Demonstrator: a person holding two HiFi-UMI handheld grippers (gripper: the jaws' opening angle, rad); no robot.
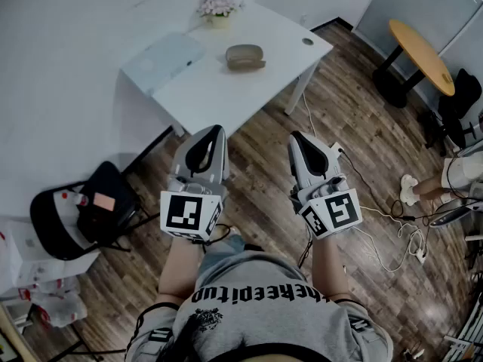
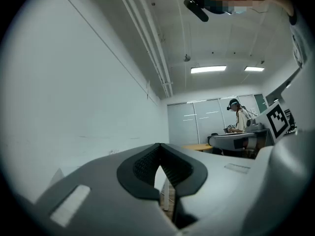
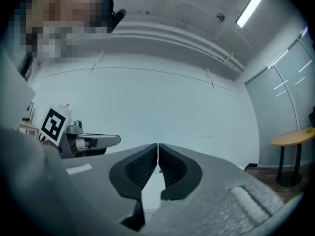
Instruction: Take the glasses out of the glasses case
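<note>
Seen from above, a person in a grey printed T-shirt stands on a wooden floor and holds a two-jaw tool in each hand at waist height, both pointing forward. The left gripper (image 1: 214,130) and the right gripper (image 1: 295,136) hang side by side over the floor, short of the near edge of a white desk (image 1: 204,96). Both are closed on nothing. In the left gripper view the ribbed black pads (image 2: 147,163) meet at the tip, and in the right gripper view the pads (image 3: 142,168) meet the same way, with only a plain wall beyond them. The glasses case (image 1: 245,56), a tan oval shell, lies around the middle of the desk, toward its right corner and well apart from both grippers. It looks shut, and no glasses can be seen. A small pot of flowers (image 1: 219,9) stands at the far edge just behind it, and a pale blue flat slab (image 1: 164,60) lies at the left end. The task appears not yet begun, so the step in hand is the approach. The next move likely calls for stepping up to the desk, opening the jaws, steadying the case with one gripper and lifting its lid with the other.
</note>
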